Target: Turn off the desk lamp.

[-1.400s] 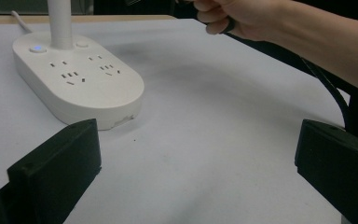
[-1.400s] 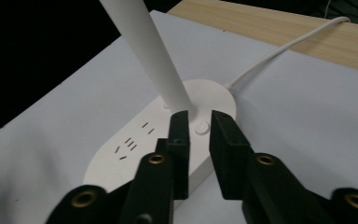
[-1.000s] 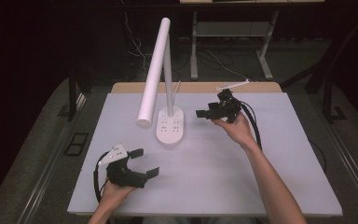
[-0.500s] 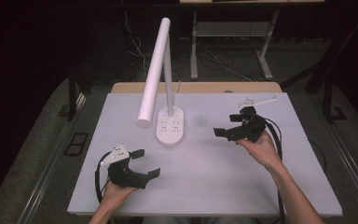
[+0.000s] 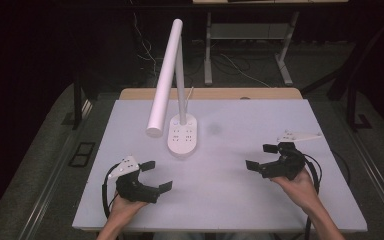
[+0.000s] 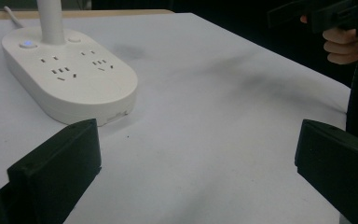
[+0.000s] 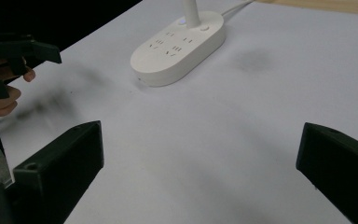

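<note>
A white desk lamp stands at the table's back middle, its oval base carrying rows of sockets and its long tube head tilted over the left. My left gripper rests open on the near left of the table, nothing between its jaws. My right gripper is open and empty at the near right, pointing left. In the left gripper view the lamp base lies ahead to the left of my left gripper. The right gripper view has the base ahead of my right gripper.
The table is a pale grey board with a wooden strip along its back edge. Dark floor, cables and a desk frame lie behind. A power cord leaves the lamp base toward the back.
My right gripper has drawn back from beside the lamp base to the near right of the table, still open. The left gripper has stayed put.
</note>
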The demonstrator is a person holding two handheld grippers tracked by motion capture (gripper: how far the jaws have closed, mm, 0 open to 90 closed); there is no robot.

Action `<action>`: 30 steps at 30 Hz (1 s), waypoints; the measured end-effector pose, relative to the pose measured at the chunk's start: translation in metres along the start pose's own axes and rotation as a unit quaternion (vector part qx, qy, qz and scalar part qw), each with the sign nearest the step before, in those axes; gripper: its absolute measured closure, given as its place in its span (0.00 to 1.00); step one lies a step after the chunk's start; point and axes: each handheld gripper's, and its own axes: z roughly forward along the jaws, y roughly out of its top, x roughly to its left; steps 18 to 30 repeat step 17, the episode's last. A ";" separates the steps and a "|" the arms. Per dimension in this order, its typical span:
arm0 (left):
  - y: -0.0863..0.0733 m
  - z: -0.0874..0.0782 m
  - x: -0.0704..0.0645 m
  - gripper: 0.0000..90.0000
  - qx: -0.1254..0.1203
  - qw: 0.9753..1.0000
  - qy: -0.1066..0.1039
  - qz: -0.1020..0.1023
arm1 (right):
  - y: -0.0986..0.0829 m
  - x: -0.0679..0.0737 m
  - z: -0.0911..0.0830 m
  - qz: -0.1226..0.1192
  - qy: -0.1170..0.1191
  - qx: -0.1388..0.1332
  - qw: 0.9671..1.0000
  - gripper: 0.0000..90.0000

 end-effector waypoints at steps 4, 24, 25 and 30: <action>0.000 0.000 -0.001 0.00 0.001 1.000 0.001 0.001 | -0.009 0.001 -0.005 0.004 -0.002 -0.002 1.000 0.01; -0.001 -0.002 -0.001 0.00 -0.001 1.000 0.004 -0.002 | -0.055 0.001 -0.025 0.031 -0.022 -0.021 0.999 0.01; -0.001 -0.002 -0.001 0.00 -0.001 1.000 0.004 -0.002 | -0.055 0.001 -0.025 0.031 -0.022 -0.021 0.999 0.01; -0.001 -0.002 -0.001 0.00 -0.001 1.000 0.004 -0.002 | -0.055 0.001 -0.025 0.031 -0.022 -0.021 0.999 0.01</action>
